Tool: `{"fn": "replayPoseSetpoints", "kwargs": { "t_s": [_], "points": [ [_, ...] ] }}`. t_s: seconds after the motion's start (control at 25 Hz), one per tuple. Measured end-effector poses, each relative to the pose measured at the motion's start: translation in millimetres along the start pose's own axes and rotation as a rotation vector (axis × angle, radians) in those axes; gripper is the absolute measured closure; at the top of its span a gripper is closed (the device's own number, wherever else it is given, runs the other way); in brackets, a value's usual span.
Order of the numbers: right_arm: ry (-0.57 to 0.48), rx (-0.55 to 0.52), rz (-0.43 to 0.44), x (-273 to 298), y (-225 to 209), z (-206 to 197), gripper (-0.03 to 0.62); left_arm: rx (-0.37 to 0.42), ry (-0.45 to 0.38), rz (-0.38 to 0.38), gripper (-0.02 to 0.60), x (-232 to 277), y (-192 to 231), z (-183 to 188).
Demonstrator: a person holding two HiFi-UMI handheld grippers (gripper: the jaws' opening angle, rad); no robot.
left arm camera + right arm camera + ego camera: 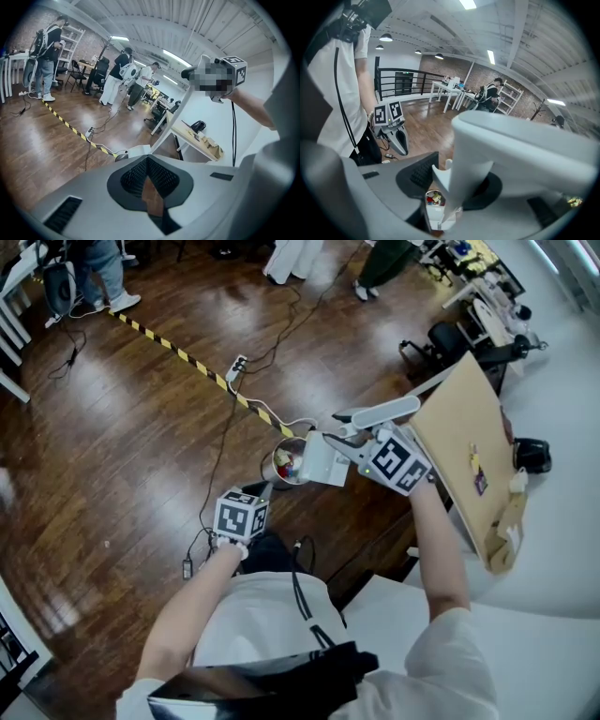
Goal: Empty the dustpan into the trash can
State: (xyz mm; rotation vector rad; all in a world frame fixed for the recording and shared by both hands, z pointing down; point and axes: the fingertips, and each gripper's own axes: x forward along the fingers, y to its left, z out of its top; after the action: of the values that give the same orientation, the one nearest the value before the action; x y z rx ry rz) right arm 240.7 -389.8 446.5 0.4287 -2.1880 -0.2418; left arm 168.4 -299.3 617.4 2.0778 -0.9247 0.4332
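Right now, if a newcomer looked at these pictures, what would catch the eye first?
The white plastic dustpan, clamped in the right gripper, hangs above a small round trash can holding colourful scraps, mid-picture in the head view. A yellow-and-black striped tape runs diagonally over the dark wooden floor, and a large brown cardboard sheet stands out at the right.

Scene is lit brightly by ceiling strips point(491, 56). Glare is seen on the floor point(94, 381). Gripper-view edges are warped and darkened.
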Motion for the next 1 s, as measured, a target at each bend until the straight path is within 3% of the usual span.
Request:
{"fn": "replayPoseSetpoints", "kwargs": {
  "t_s": [0.44,1.0],
  "points": [
    [-0.029,0.085,-0.073,-28,-26,-28,0.426,-0.033,0.015,0.015,0.591,3,14,-5],
    [-0.023,0.142,-0.156,-70,-24,-45,0.425,0.001,0.019,0.000,0.591,-4,5,-13]
  ]
}}
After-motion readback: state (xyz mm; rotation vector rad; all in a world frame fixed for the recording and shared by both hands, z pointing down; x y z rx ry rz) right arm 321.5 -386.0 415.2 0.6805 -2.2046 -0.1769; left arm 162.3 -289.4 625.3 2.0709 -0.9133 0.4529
